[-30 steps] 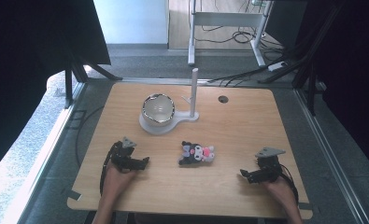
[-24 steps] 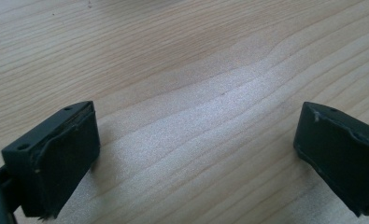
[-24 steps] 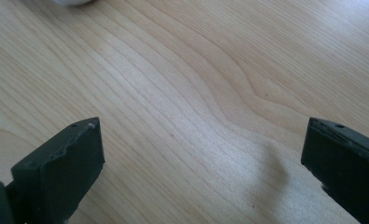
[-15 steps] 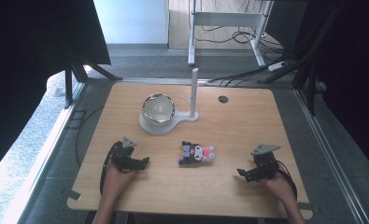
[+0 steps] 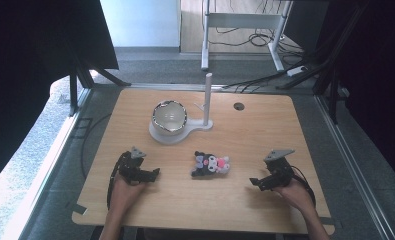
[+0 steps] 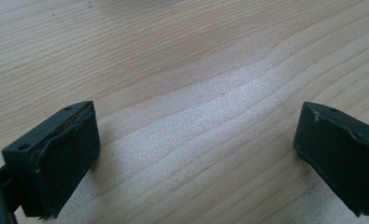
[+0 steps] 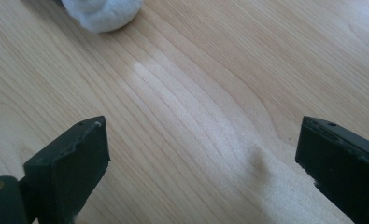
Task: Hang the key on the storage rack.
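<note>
A small plush toy (image 5: 211, 164), black, white and pink, lies on the wooden table (image 5: 265, 130) between the two hands. My left gripper (image 5: 154, 173) rests on the table left of the toy, pointing right; its jaws stand wide open over bare wood (image 6: 196, 154). My right gripper (image 5: 255, 182) is to the right of the toy, pointing left at it, a short way off. Its jaws (image 7: 201, 158) have just been closing a little but stand wide apart with nothing between them. A white bit of the plush toy (image 7: 102, 11) shows at the top of the right gripper view.
A shiny metal bowl (image 5: 169, 116) sits on a white base with an upright white post (image 5: 207, 97) behind the toy. A dark round hole (image 5: 239, 106) is in the table's far part. Cables and a desk frame lie on the floor beyond.
My right gripper has moved a little left, toward the plush toy, and slightly up. The left gripper and the toy have stayed put.
</note>
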Demonstrator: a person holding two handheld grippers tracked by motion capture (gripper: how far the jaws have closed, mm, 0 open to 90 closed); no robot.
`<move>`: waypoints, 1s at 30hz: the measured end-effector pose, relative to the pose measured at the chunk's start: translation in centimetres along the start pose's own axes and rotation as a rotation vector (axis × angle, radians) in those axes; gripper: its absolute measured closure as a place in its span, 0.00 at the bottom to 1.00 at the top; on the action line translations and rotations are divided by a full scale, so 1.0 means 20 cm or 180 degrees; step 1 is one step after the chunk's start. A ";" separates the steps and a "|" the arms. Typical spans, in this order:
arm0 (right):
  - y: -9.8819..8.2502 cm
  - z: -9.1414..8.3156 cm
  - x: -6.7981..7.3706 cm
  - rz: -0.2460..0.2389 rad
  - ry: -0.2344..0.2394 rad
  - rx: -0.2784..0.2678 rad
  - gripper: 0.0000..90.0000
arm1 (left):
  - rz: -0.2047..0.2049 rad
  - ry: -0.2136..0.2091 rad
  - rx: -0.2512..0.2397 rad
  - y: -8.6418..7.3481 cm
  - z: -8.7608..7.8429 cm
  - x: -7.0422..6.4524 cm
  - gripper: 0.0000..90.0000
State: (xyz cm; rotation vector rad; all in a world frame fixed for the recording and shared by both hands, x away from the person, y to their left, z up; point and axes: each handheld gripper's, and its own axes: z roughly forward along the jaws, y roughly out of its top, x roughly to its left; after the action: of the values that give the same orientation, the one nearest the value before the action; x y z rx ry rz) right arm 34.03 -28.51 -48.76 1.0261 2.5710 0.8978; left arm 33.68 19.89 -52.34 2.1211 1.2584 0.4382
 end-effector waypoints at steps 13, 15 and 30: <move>0.10 0.02 0.01 -0.0128 0.0053 0.0155 0.06 | 0.0001 0.0000 0.0000 0.00 0.00 0.00 0.00; 0.12 0.03 0.01 -0.0177 0.0052 0.0201 0.07 | 0.0000 0.0000 0.0000 0.00 0.00 0.00 0.00; 0.24 0.06 0.03 -0.0506 0.0123 0.0447 0.10 | 0.0000 0.0001 0.0000 0.00 0.00 0.00 0.00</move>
State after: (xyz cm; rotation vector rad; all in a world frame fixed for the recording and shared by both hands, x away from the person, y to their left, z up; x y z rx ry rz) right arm 36.73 -24.91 -46.76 0.8313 2.7349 0.7127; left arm 33.68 19.89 -52.34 2.1212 1.2584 0.4385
